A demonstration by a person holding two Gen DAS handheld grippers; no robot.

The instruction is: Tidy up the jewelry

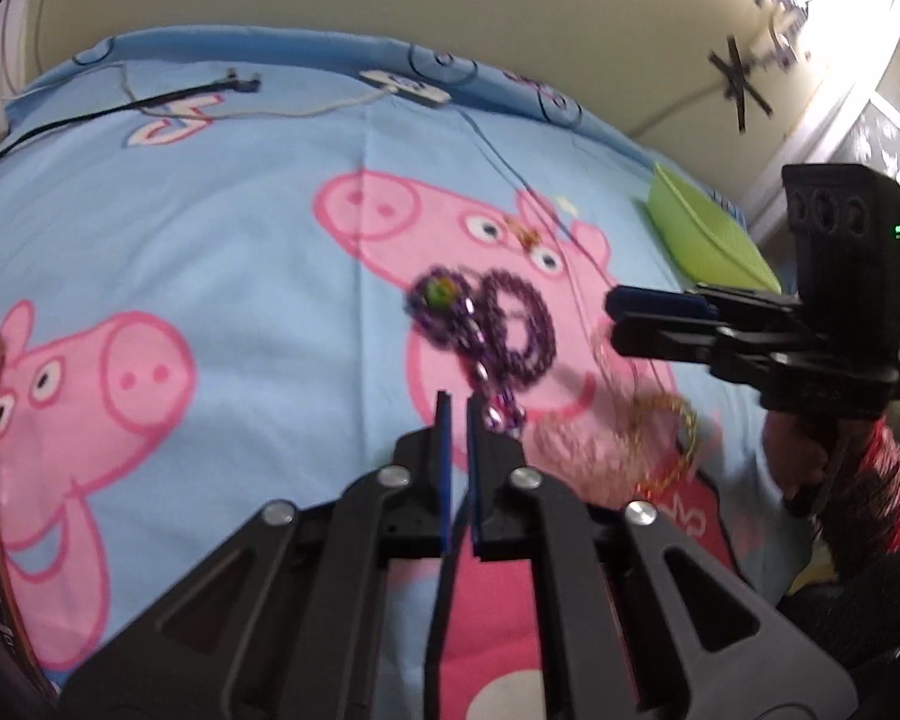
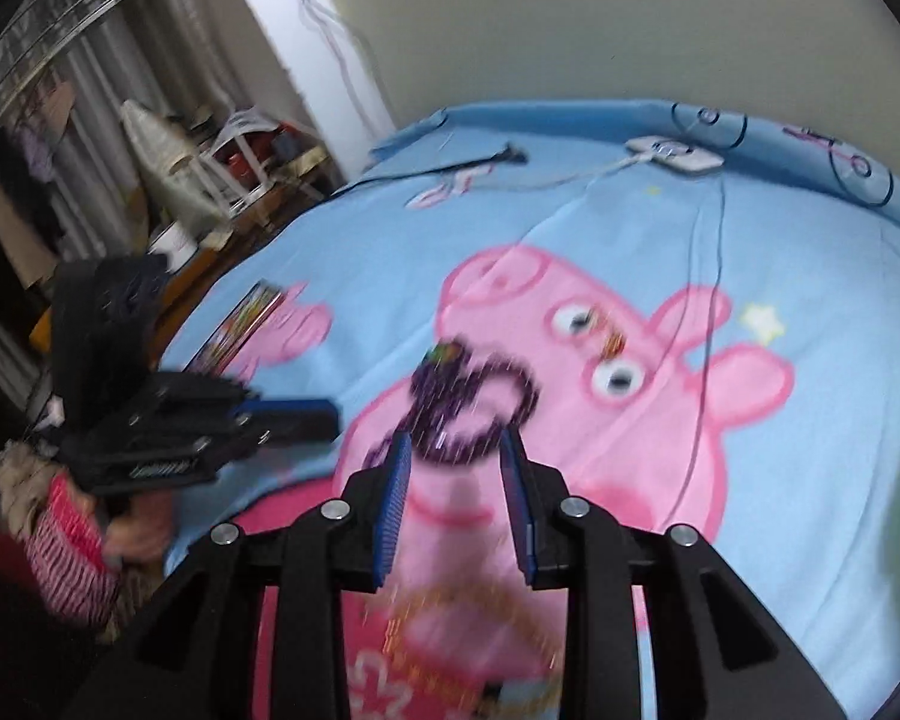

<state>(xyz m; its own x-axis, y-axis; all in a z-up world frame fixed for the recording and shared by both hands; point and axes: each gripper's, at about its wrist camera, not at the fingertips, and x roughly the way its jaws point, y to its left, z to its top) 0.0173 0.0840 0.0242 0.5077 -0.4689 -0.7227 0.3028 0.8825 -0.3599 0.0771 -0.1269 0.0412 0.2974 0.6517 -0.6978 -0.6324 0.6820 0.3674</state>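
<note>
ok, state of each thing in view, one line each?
left tongs: nearly shut, narrow gap, holding nothing
right tongs: open, empty, above the bed
purple bead necklace: loose, coiled on the bedsheet, not gripped
gold chain: loose heap on the sheet, blurred
green tray: at the bed edge, tilted; contents not visible
white charger: lying on the sheet, cable attached

the bedsheet [image 1: 222,228] is showing as soft matt cloth. on its pig print, the purple necklace [image 1: 498,330] is glinting with glossy beads, and just right of it the gold chain [image 1: 660,432] is looking metallic. the left tool [image 1: 459,414] is showing matt black plastic with shiny metal rivets.
</note>
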